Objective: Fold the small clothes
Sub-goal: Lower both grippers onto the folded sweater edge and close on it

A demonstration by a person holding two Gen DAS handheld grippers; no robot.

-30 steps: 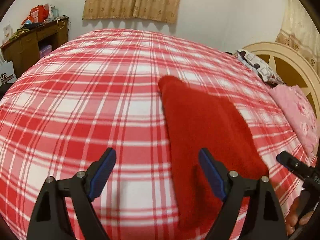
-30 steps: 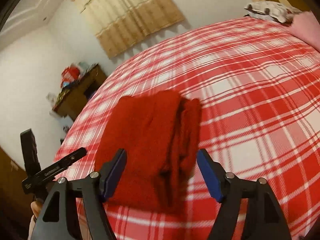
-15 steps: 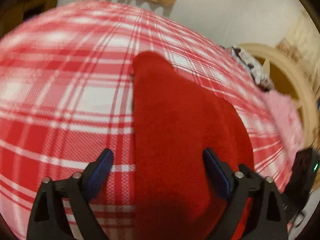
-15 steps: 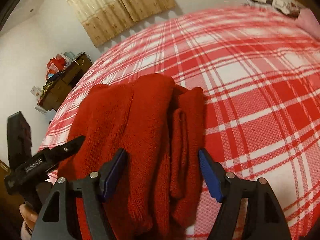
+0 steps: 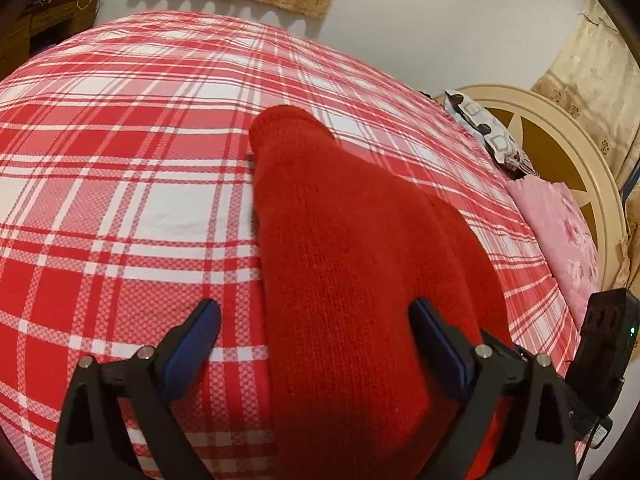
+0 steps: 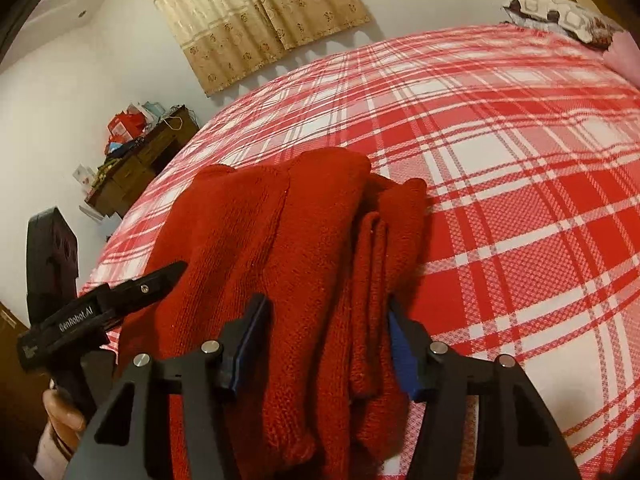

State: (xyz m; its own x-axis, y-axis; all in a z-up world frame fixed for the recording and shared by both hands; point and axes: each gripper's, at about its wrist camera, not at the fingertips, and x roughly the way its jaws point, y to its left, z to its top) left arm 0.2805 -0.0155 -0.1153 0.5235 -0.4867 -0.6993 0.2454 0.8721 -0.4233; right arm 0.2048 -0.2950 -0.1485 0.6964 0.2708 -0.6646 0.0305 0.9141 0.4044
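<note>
Our red knit sweater lies half folded on the plaid bed. Our left gripper gapes released over its near edge; our right gripper has just been narrowing around the bunched folds. We should pinch all layers evenly before lifting.

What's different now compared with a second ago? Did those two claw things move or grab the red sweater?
Both came down closer to the red sweater. The right gripper has just been closing, its jaws now astride the bunched folds, though a firm pinch isn't clear. The left gripper is wide open, straddling the sweater's left edge, gripping nothing. The sweater lies where it was on the plaid bedspread.
</note>
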